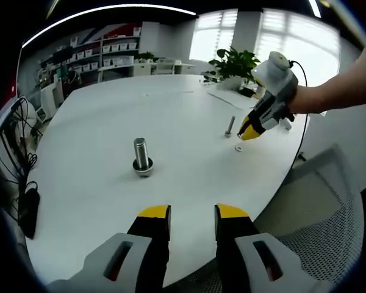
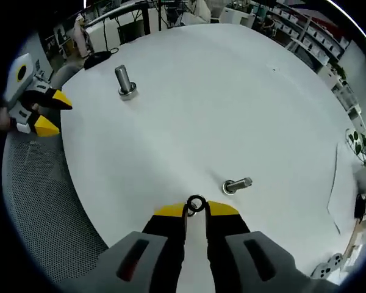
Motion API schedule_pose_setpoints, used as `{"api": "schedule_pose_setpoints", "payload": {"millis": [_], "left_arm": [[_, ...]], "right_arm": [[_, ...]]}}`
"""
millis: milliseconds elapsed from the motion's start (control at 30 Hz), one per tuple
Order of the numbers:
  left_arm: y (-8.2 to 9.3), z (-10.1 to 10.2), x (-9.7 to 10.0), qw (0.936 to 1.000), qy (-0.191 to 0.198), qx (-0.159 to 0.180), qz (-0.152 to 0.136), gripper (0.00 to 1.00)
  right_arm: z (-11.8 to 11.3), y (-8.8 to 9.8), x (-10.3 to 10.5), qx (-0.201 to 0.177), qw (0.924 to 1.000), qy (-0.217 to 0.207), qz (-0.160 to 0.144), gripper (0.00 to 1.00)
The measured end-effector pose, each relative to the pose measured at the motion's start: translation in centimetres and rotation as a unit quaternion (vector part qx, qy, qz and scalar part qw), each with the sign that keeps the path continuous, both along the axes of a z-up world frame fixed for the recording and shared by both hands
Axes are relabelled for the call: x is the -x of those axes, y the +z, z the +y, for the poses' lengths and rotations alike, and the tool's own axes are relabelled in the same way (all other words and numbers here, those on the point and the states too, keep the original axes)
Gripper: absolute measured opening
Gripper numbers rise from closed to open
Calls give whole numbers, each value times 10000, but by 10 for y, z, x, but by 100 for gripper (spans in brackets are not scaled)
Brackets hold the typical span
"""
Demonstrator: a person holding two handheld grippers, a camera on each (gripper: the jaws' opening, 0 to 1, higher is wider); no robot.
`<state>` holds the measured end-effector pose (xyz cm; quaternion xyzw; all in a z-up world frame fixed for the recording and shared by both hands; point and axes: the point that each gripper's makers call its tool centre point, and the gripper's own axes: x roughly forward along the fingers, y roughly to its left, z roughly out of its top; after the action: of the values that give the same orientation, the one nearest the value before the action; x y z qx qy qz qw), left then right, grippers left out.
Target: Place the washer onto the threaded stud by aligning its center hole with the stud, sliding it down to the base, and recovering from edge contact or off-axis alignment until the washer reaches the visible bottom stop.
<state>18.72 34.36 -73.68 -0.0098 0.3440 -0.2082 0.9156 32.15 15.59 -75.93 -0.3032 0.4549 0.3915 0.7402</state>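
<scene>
In the right gripper view we see the right gripper (image 2: 196, 210) from behind, its two yellow-tipped jaws drawn close together with only a slim gap. A small metal washer (image 2: 196, 203) sits at the very tips, pinched between them. Just beyond it, slightly to the right, a small threaded stud (image 2: 237, 184) stands on the round white table (image 2: 232, 97); in this view it appears to lean to the right. The washer is near the stud but apart from it, not on it.

Farther out on the same table, a larger bolt (image 2: 124, 82) stands upright on its head, well apart from the small stud. Most of the tabletop between and beyond them is bare. The table's curved edge runs close beneath the right gripper, with a grey mesh chair (image 2: 43, 201) past it.

In the left gripper view we see the left gripper (image 1: 193, 213) with its jaws open a moderate gap and nothing between them. It hangs above the near edge of the table, with the larger bolt straight ahead.

This view gives us a side look that the other cannot: the right gripper, held by a person's hand (image 1: 305, 97), tilts down towards the table just beside the small stud. We also see a second washer (image 1: 238, 148) lying flat on the table close to that stud, a potted plant (image 1: 235, 64) at the far edge, and shelving (image 1: 110, 52) beyond.
</scene>
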Motion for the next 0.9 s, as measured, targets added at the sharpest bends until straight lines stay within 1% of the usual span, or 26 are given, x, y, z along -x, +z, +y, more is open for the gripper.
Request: {"api": "schedule_pose_setpoints", "payload": {"millis": [133,200,367,500,667,900], "left_arm": [[1,0,0,10000,6,5,-8,27],[1,0,0,10000,11,12,-4,27],[0,0,0,10000,12,21,-8,27],[0,0,0,10000,1,2,13,27],[-1,-1,1,10000,-10,4,22,27],[0,-1,1,10000,-9,-3,19,27]], "right_arm": [[-5,9,-9,-57,9998,-137,-102,14],[-6,12,-10,-107,9997,-159,-128,14],[-9,20,-15,-56,9993,-1,-362,14],[-9,24,-20,-119,9991,-97,-405,14],[-7,28,-25,-161,9987,-108,-466,14],[-9,29,-34,-124,9987,-143,-467,14]]}}
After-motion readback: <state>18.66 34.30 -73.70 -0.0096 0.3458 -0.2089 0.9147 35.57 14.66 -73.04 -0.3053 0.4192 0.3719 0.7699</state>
